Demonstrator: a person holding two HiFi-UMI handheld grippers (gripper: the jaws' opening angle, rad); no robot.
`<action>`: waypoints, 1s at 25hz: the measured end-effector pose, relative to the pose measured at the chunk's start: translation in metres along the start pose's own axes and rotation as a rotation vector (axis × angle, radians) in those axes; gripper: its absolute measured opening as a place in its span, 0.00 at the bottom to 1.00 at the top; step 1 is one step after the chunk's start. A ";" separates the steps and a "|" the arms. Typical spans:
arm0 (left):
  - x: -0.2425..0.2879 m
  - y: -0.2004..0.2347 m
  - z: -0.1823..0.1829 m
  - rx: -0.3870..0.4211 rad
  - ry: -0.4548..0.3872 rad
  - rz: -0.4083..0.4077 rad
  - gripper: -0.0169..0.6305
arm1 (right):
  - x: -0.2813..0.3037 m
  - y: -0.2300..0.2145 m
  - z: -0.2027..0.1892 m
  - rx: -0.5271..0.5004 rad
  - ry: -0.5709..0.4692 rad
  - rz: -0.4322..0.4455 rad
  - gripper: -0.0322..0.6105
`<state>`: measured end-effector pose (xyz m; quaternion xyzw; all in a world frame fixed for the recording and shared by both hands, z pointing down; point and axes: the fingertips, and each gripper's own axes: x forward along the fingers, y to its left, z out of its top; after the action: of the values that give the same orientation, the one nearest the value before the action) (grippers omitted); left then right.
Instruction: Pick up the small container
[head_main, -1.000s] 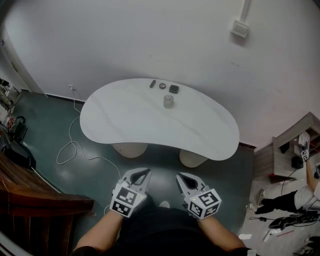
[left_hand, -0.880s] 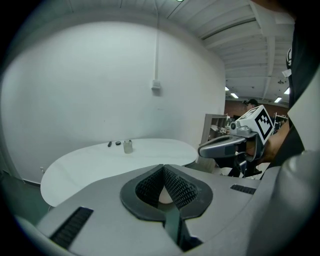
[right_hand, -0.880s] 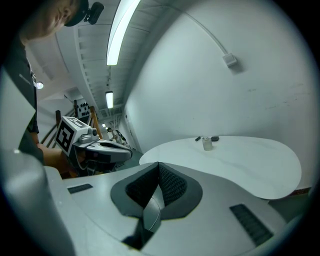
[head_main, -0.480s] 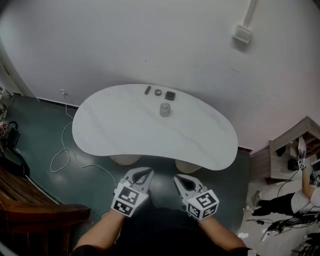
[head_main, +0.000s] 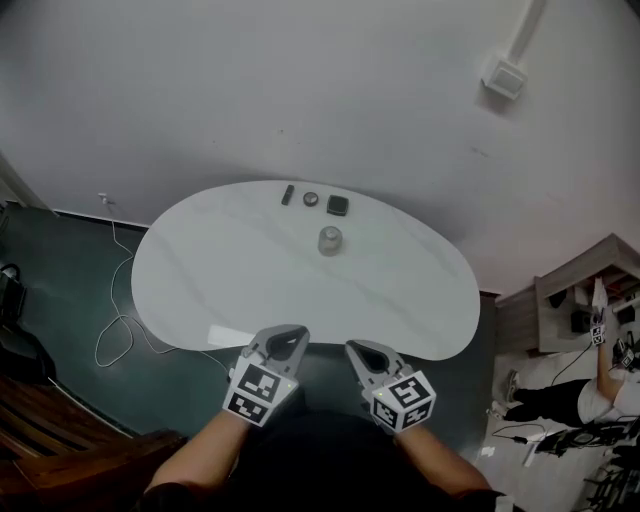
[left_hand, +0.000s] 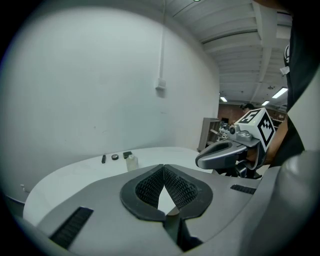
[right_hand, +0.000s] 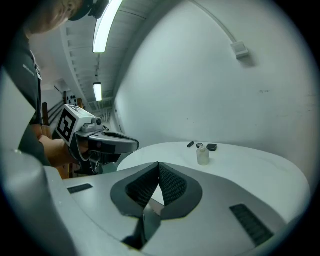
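Note:
A small translucent container (head_main: 330, 241) stands upright toward the far side of the white kidney-shaped table (head_main: 220, 280); it also shows as a small container (left_hand: 131, 162) in the left gripper view and a small container (right_hand: 202, 155) in the right gripper view. My left gripper (head_main: 293, 336) hovers at the table's near edge, shut and empty. Beside it my right gripper (head_main: 357, 350) is also shut with nothing between its pads. Both are well short of the container.
Behind the container lie a dark stick-shaped item (head_main: 288, 194), a small round cap (head_main: 311, 199) and a dark square block (head_main: 338, 206). A white cable (head_main: 110, 330) trails on the green floor at left. Shelving (head_main: 580, 300) and a person's arm (head_main: 606, 360) are at far right.
The view has moved toward the table: the table now lies closer under both grippers, whose tips reach its near edge. Both grippers stayed shut.

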<state>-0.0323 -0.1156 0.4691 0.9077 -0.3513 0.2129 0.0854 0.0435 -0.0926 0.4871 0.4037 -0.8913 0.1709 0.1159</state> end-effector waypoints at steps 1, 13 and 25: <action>0.004 0.010 0.003 0.008 -0.003 -0.010 0.05 | 0.009 -0.004 0.004 0.000 0.002 -0.012 0.05; 0.040 0.102 0.010 0.067 -0.005 -0.111 0.05 | 0.090 -0.037 0.039 0.023 0.005 -0.142 0.05; 0.072 0.139 0.013 0.069 -0.002 -0.104 0.05 | 0.116 -0.062 0.046 0.035 0.034 -0.155 0.05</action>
<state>-0.0742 -0.2655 0.4903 0.9274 -0.2961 0.2192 0.0645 0.0118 -0.2279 0.4986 0.4707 -0.8520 0.1838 0.1370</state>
